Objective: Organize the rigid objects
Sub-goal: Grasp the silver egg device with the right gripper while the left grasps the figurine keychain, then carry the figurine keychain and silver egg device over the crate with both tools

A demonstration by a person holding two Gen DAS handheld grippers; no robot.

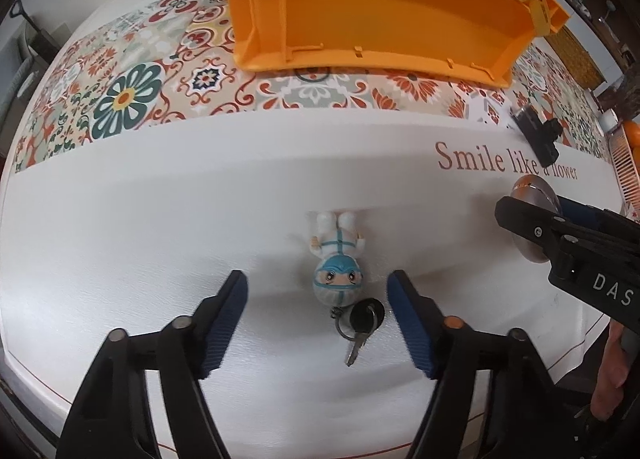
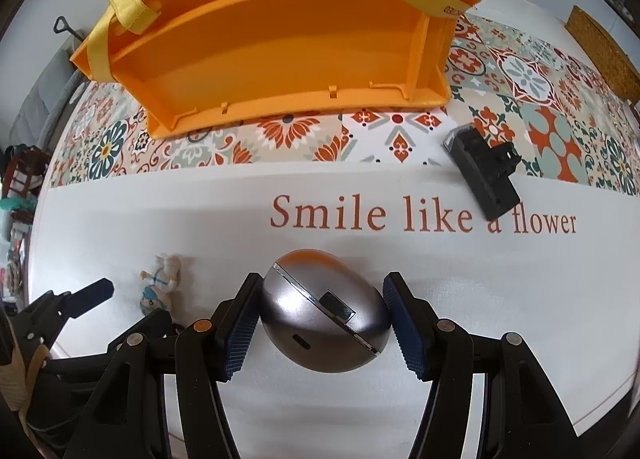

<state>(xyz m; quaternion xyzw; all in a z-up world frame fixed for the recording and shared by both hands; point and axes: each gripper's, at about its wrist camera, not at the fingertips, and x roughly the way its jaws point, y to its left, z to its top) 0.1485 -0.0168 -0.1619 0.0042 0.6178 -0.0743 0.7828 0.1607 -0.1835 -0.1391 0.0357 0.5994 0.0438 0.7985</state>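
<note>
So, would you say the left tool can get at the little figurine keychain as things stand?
Probably yes: the left tool straddles the figurine keychain with pads apart and nothing between; the right tool stays aside, gripping the silver mouse.

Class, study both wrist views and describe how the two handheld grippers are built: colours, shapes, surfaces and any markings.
The left gripper and the right gripper match: black plastic linkage arms taper forward into two fingers, each faced with a dark blue ribbed pad. Round pivot pins dot the arms, some silver, some copper-coloured. The right gripper's body, seen from the left view, bears white letters "DAS". No cables or sleeves show.
</note>
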